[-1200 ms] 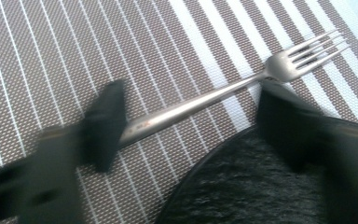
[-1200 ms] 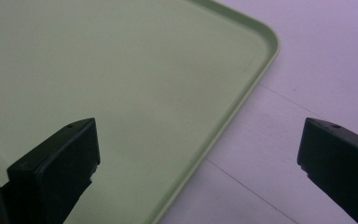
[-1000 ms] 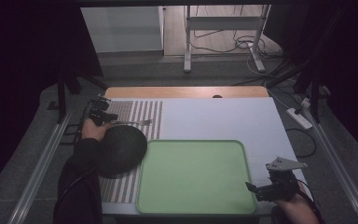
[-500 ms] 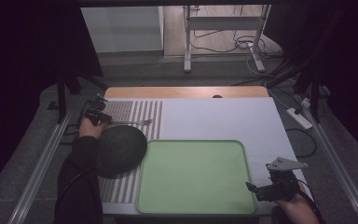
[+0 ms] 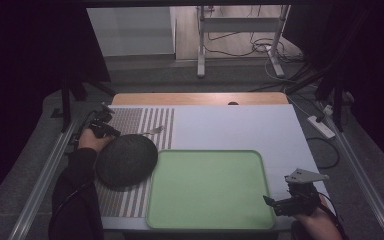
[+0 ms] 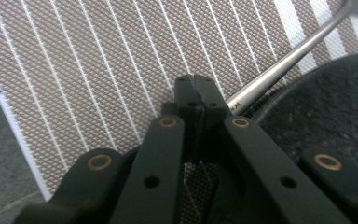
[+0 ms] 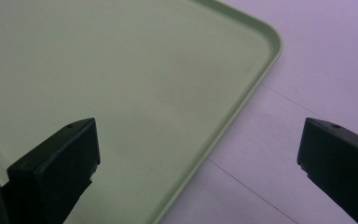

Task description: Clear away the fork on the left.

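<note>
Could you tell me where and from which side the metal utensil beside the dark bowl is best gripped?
Probably at mid-handle. The metal utensil lies flat on the striped mat, its near end tucked against the dark bowl. So come from above on the mat side, jaws across the slim handle, away from the bowl's rim.

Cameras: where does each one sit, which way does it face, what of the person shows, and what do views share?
High view: above the person's side, facing forward and down on the table; forearms, left gripper, right gripper.
Left gripper view: on the left gripper, jaws together, facing the striped mat, utensil handle and dark plate.
Right gripper view: on the right gripper, jaws apart, facing the green tray.
Shared: high view also shows mat, plate, tray.
</note>
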`<state>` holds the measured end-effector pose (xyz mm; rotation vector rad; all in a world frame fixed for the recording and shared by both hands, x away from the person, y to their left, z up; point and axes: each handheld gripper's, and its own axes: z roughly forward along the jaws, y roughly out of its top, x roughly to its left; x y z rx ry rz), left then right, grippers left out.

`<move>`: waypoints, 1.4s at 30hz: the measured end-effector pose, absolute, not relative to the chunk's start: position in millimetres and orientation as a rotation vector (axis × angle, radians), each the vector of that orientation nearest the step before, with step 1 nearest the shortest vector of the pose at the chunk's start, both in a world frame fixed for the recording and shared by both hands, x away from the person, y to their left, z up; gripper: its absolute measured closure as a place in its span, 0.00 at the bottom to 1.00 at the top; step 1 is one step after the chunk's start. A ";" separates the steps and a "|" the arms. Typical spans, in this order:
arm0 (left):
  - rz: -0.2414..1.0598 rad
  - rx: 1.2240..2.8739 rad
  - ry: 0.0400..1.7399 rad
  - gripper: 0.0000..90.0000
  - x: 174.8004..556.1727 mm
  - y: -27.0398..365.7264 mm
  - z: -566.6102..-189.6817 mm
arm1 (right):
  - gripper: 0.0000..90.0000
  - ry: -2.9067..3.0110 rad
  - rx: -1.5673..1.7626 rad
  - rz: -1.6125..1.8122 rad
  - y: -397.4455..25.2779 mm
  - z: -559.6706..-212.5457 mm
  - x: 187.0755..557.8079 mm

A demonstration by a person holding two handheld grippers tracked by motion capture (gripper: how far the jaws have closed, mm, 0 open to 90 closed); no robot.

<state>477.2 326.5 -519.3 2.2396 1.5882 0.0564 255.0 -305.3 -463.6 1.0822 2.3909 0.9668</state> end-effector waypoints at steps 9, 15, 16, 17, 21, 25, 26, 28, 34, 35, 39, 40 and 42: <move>0.043 2.247 1.571 0.98 476.3 326.7 -518.7 | 0.00 2.396 1.071 0.963 -304.7 -463.9 254.9; 0.098 2.223 1.554 0.90 478.0 325.0 -511.2 | 0.00 2.400 1.070 0.958 -304.6 -463.8 255.1; 0.113 2.221 1.551 0.83 478.5 323.3 -509.5 | 0.00 2.401 1.070 0.958 -304.5 -463.9 255.1; 0.121 2.216 1.550 0.77 479.0 321.7 -508.0 | 0.00 2.402 1.069 0.957 -304.5 -463.9 255.1; 0.105 2.203 1.520 0.51 482.0 313.5 -504.7 | 0.00 2.404 1.065 0.955 -304.4 -463.9 254.9; 0.088 2.205 1.477 0.27 486.1 302.2 -505.1 | 0.00 2.406 1.062 0.957 -304.0 -464.0 254.8; 0.086 2.217 1.458 0.21 487.4 298.0 -505.4 | 0.00 2.406 1.061 0.957 -304.0 -464.0 254.8; 0.075 2.235 1.438 0.14 489.3 291.8 -506.3 | 0.00 2.407 1.059 0.957 -304.0 -464.0 254.8; 0.097 2.291 1.394 0.00 496.2 268.6 -509.6 | 0.00 2.409 1.056 0.958 -303.9 -464.1 254.7; 0.108 2.304 1.388 0.00 497.1 264.8 -510.1 | 0.00 2.409 1.054 0.958 -304.0 -464.1 254.6; 0.116 2.348 1.364 0.00 500.8 251.6 -514.4 | 0.00 2.410 1.052 0.960 -304.0 -464.1 254.6; 0.117 2.357 1.363 0.00 501.5 248.6 -515.7 | 0.00 2.410 1.051 0.960 -304.0 -464.1 254.5; 0.124 2.375 1.367 0.00 503.0 242.8 -518.3 | 0.00 2.411 1.049 0.960 -303.9 -464.1 254.5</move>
